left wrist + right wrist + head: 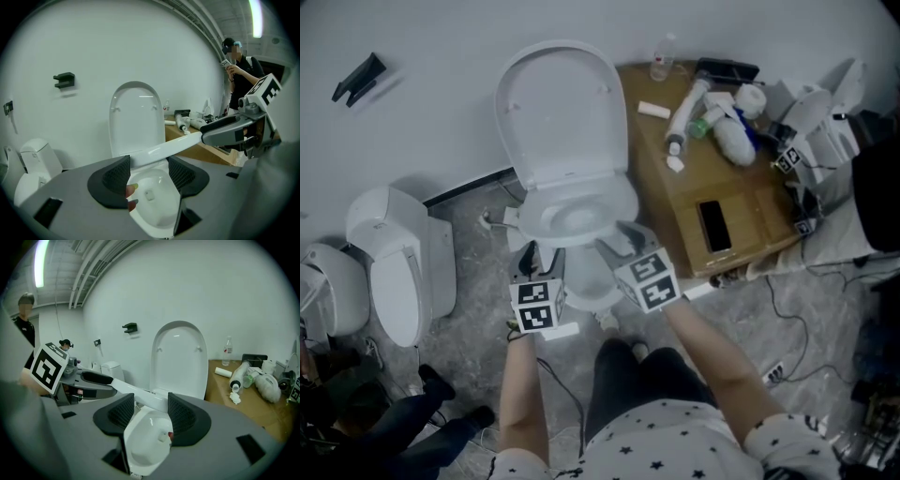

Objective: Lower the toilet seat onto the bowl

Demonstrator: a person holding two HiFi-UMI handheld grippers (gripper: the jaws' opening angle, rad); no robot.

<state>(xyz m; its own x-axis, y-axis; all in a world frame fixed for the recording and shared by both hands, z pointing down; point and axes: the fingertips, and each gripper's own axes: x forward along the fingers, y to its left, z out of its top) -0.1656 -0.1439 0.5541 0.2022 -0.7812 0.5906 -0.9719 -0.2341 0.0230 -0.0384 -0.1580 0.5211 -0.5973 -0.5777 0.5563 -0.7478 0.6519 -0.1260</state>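
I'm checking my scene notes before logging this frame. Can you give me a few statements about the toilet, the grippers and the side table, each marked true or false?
1. The white oval toilet lid stands upright against the wall. True.
2. The left gripper has its jaws pressed together. False: they stand apart, and the white toilet seat crosses at their tips.
3. A clear plastic bottle stands on the brown tabletop. True.
4. The second white toilet stands right of the tabletop. False: it stands at the head view's left.
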